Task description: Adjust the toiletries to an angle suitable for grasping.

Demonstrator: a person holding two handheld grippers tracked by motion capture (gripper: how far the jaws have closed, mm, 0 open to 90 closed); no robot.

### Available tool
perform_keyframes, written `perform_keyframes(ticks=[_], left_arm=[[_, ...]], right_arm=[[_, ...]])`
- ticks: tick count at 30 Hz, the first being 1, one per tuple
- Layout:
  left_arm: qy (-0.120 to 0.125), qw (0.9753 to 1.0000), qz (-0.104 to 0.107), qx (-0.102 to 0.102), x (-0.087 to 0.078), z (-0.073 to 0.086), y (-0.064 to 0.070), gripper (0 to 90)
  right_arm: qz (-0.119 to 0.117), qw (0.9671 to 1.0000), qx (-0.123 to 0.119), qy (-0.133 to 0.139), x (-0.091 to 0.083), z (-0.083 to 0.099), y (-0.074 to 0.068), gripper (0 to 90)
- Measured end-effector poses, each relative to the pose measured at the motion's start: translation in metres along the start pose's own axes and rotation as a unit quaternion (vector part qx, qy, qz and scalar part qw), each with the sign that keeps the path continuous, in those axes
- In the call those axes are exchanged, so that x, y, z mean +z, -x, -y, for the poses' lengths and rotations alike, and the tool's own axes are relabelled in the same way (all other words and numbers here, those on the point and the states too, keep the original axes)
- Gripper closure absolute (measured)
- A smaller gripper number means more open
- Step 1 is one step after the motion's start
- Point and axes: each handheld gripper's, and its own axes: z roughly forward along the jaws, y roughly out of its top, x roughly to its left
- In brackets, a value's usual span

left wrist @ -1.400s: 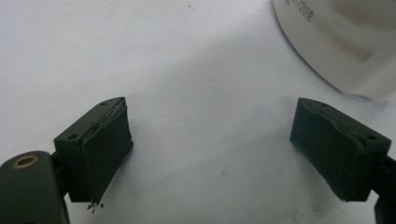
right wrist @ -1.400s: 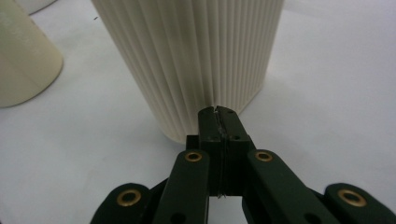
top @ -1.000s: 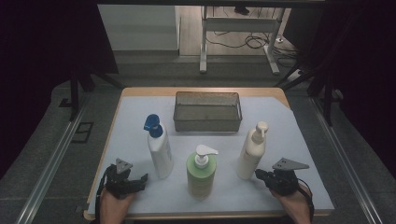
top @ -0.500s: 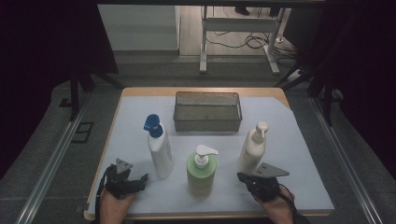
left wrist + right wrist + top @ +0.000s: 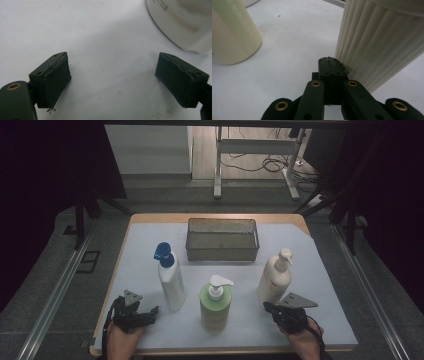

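Note:
Three pump bottles stand on the white sheet: a white one with a blue cap point(image 5: 170, 282), a green one point(image 5: 215, 307) and a ribbed cream one point(image 5: 274, 280). My left gripper point(image 5: 150, 314) rests near the front left, just left of the white bottle. Its jaws stand wide open point(image 5: 112, 72) over bare sheet, with the white bottle's base point(image 5: 180, 22) ahead to the right. My right gripper point(image 5: 267, 307) lies at the foot of the cream bottle. It is shut on nothing point(image 5: 329, 60), its tip right beside the ribbed wall point(image 5: 382, 42). The green bottle point(image 5: 232, 37) stands to the left.
A grey wire-mesh basket point(image 5: 222, 255) sits at the back middle of the table. The white sheet point(image 5: 315, 270) covers the wooden tabletop almost to its edges. Metal rails run along the floor on both sides.
My right gripper has moved left from the front right corner to the base of the cream bottle. The left gripper and the bottles have stayed where they were.

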Motion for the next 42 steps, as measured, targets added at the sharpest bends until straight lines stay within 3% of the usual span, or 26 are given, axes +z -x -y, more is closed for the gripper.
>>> perform_keyframes(ticks=[9,13,18,19,22,23,30,42], left_arm=[[0.000,1.0000,0.000,0.000,0.000,0.000,0.000,12.3],[0.000,1.0000,0.000,0.000,0.000,0.000,0.000,12.3],[0.001,1.0000,0.000,0.000,0.000,0.000,0.000,12.3],[0.002,1.0000,-0.001,0.000,0.000,0.000,0.000,12.3],[0.002,1.0000,-0.001,0.000,0.000,0.000,0.000,12.3],[0.001,1.0000,-0.001,0.000,0.000,0.000,0.000,12.3],[0.002,1.0000,0.000,0.000,0.000,0.000,0.000,12.3],[0.001,1.0000,0.000,0.000,0.000,0.000,0.000,12.3]], right_arm=[[0.017,0.9996,0.018,-0.011,-0.009,0.010,0.024,89.4],[0.015,0.9996,0.018,-0.014,-0.009,0.009,0.024,88.5],[0.010,0.9997,0.020,0.008,-0.022,0.005,0.020,81.6],[0.012,0.9993,0.028,0.021,-0.033,0.002,0.021,75.8],[0.021,0.9988,0.032,0.031,-0.043,0.000,0.022,70.5],[0.025,0.9986,0.036,0.030,-0.049,-0.002,0.025,63.0],[0.037,0.9975,0.052,0.030,-0.053,-0.015,0.033,44.3],[0.045,0.9975,0.050,0.022,-0.049,-0.034,0.038,35.1]])
